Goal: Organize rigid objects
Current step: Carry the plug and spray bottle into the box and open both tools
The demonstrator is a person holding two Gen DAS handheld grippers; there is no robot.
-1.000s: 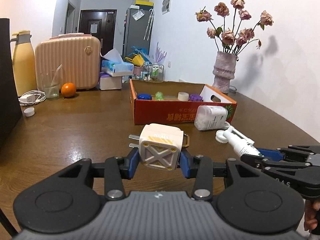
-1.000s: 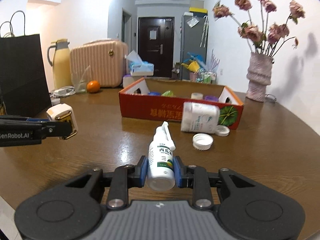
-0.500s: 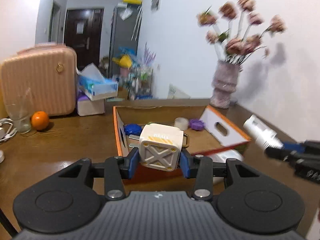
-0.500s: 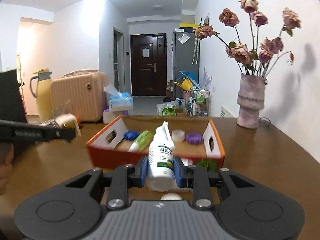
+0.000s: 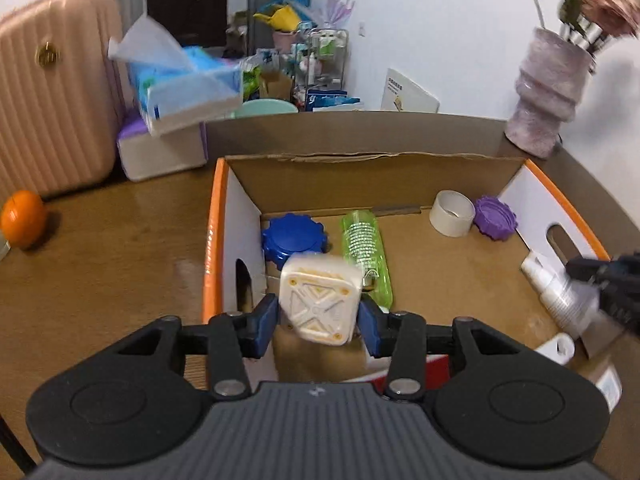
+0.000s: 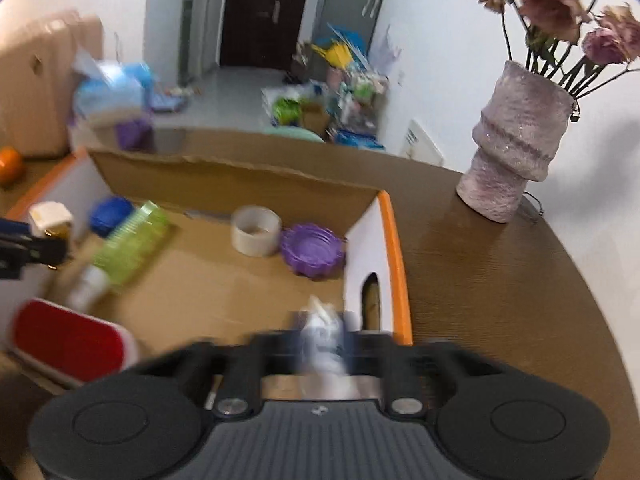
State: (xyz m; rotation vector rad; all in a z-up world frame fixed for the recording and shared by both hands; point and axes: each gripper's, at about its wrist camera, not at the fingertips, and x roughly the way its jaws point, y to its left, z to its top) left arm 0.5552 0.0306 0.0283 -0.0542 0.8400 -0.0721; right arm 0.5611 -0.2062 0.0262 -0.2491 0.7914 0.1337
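Observation:
My left gripper is over the near left part of the open cardboard box. The white plug adapter sits tilted between its blue pads, with small gaps showing at both sides. My right gripper is blurred and holds the white spray bottle over the box's near right corner; the bottle also shows in the left wrist view. In the box lie a blue cap, a green bottle, a tape roll and a purple cap.
A pink vase with dried flowers stands right of the box on the brown table. A pink suitcase, tissue boxes and an orange stand to the left.
Both grippers moved forward and tipped down over the box. The adapter has tilted and the left jaws look slightly wider. The right view is now blurred by motion.

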